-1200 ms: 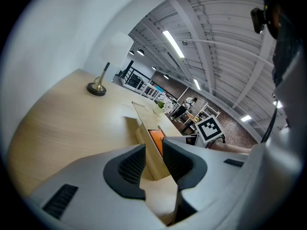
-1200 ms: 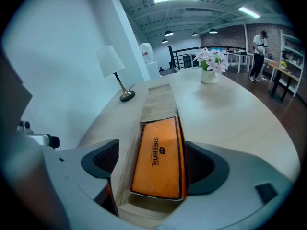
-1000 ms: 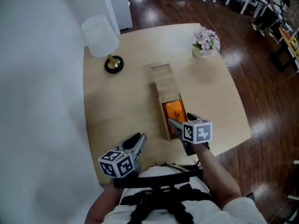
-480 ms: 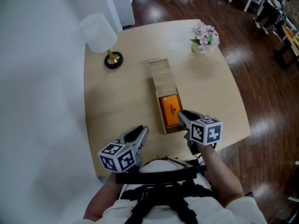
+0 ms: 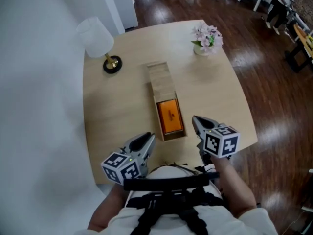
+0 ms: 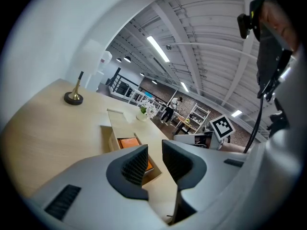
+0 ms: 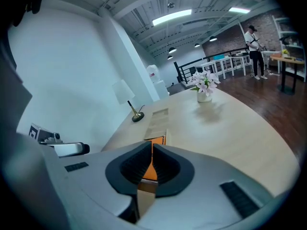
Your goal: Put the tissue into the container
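A long wooden container [image 5: 161,82] lies on the round table, its lid slid to the far end. An orange tissue pack [image 5: 170,115] lies in its open near end. My right gripper [image 5: 198,122] hovers just right of that end, apart from the box. Its jaws have just been closing and now stand shut with nothing between them. The right gripper view has the pads [image 7: 152,162] together, with the orange pack [image 7: 154,141] beyond. My left gripper [image 5: 146,140] hangs at the near-left table edge. Its pads [image 6: 154,159] are slightly apart and empty, with the container [image 6: 120,121] ahead.
A white-shaded lamp [image 5: 95,37] on a dark base stands at the far left of the table. A small pot of pink flowers [image 5: 206,37] sits at the far right. Dark wood floor surrounds the table [image 5: 117,106], with chairs at the back.
My right gripper has drawn back and up from over the orange pack to the container's right, and its jaws have shut. The left gripper has shifted slightly and risen.
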Available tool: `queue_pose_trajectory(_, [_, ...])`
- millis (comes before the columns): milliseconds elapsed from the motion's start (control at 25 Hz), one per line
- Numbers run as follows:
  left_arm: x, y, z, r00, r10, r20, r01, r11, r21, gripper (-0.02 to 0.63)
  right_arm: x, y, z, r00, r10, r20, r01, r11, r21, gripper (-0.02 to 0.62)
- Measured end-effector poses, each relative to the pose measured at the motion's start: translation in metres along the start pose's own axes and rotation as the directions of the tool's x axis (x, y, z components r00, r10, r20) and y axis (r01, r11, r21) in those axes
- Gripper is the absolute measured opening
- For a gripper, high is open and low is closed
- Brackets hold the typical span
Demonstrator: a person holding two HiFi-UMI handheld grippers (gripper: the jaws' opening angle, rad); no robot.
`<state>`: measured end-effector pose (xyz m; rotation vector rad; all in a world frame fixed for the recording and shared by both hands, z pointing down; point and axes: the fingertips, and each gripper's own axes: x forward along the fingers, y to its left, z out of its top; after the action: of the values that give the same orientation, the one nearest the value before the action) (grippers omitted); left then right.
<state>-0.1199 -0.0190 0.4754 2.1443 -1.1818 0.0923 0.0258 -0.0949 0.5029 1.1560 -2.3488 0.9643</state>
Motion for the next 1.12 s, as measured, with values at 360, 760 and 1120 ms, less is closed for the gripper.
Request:
queue_pose_trajectory(360, [0.012,-0.025,-0.010,0.999,-0.037,-0.021,0.038,0.999,0.021,0.092,-0.027,0.001,0.008,0.998,0.068,0.019,-0.068,0.998,-0.012,0.000])
queue_pose_trajectory(760, [0.026,-0.046,-0.023,0.997,-0.058,-0.058,0.063,0.994,0.085,0.092,-0.040,0.015,0.015,0.991,0.131,0.023,-0.128,0.987,-0.095,0.000])
queue_pose_trajectory(1120, [0.038,-0.065,-0.031,0.992,-0.079,-0.102,0.089,0.991,0.104,0.092,-0.051,0.010,0.004,0.995,0.102,0.010,-0.098,0.978,-0.185,0.000])
